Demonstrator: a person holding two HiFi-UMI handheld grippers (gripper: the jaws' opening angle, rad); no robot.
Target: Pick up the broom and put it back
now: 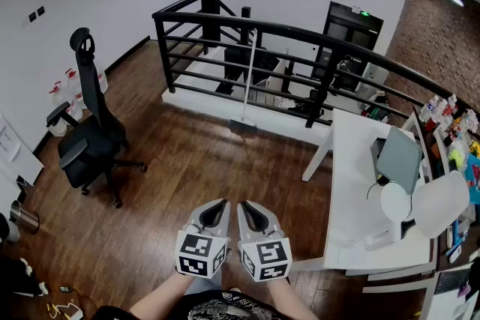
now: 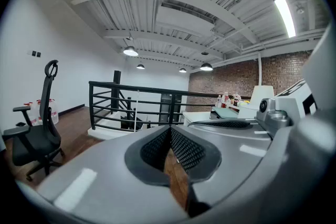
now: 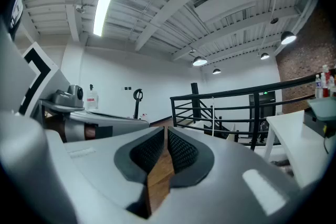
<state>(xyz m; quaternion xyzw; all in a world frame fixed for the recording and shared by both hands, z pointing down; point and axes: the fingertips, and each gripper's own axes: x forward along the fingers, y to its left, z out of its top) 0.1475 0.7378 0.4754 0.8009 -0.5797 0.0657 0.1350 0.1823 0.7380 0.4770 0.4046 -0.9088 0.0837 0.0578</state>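
A broom (image 1: 248, 79) with a thin white handle leans upright against the black railing (image 1: 315, 35), its grey head (image 1: 241, 125) on the wooden floor. It is far ahead of both grippers. The broom's handle also shows in the left gripper view (image 2: 136, 109) and in the right gripper view (image 3: 212, 115). My left gripper (image 1: 217, 204) (image 2: 169, 128) and right gripper (image 1: 251, 206) (image 3: 165, 128) hang side by side at the bottom middle of the head view. Both point forward toward the railing, jaws shut with nothing between them.
A black office chair (image 1: 90, 139) stands on the floor to the left. A white table (image 1: 360, 183) with white equipment (image 1: 420, 206) fills the right side. A steel bin (image 1: 22, 217) sits at the far left. Open wooden floor lies between me and the railing.
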